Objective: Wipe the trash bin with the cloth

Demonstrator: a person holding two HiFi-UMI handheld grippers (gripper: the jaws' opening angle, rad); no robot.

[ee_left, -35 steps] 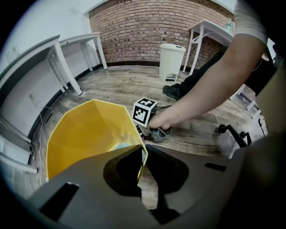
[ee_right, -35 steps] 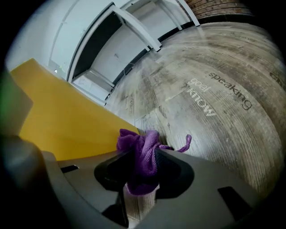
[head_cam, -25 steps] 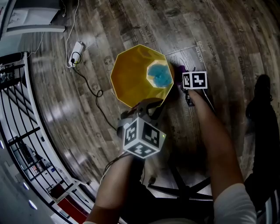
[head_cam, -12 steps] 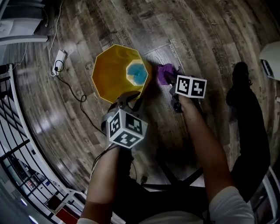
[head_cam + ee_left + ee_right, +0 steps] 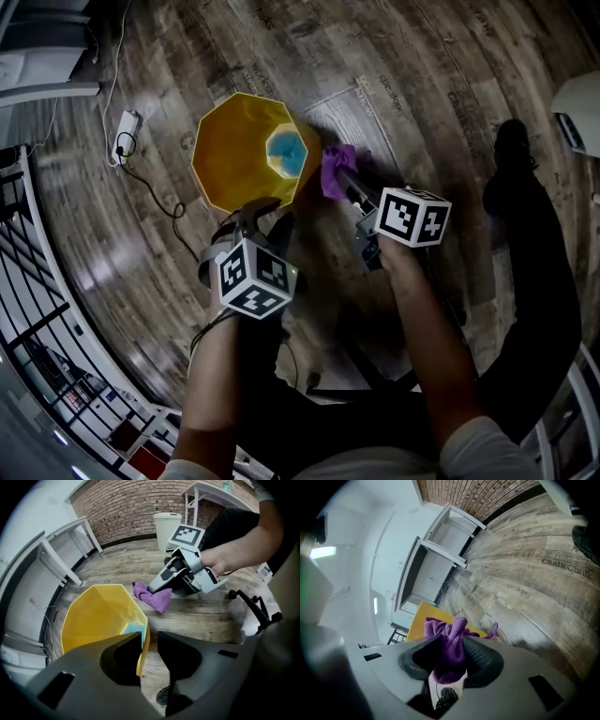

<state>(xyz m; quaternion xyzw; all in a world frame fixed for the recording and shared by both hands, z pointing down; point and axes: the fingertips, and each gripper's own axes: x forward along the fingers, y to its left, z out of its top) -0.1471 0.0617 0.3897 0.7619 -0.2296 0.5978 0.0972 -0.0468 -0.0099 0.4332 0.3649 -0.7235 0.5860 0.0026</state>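
On the grey wood-plank floor a yellow octagonal plastic trash bin with a blue bottom is standing upright, mouth open to the head view. Left gripper is pointing steeply down over the bin's near rim. In the left gripper view its jaws are straddling the rim wall: one jaw is sitting inside the bin and the other outside. The jaws have just been opening and are standing released; the yellow wall is running between them, close against the inner jaw, with a gap showing to the outer one.

Right gripper is clenching a crumpled purple cloth, with the cloth bunching up between the jaws and spilling out above them. The cloth is hanging off the floor, just beside the bin's right rim. The left gripper view is showing the cloth apart from the bin, at the tip of the right gripper. The bin's yellow edge is showing behind the cloth in the right gripper view.

A white power strip with a black cable is lying on the floor left of the bin. A white lidded bin is standing by the brick wall.
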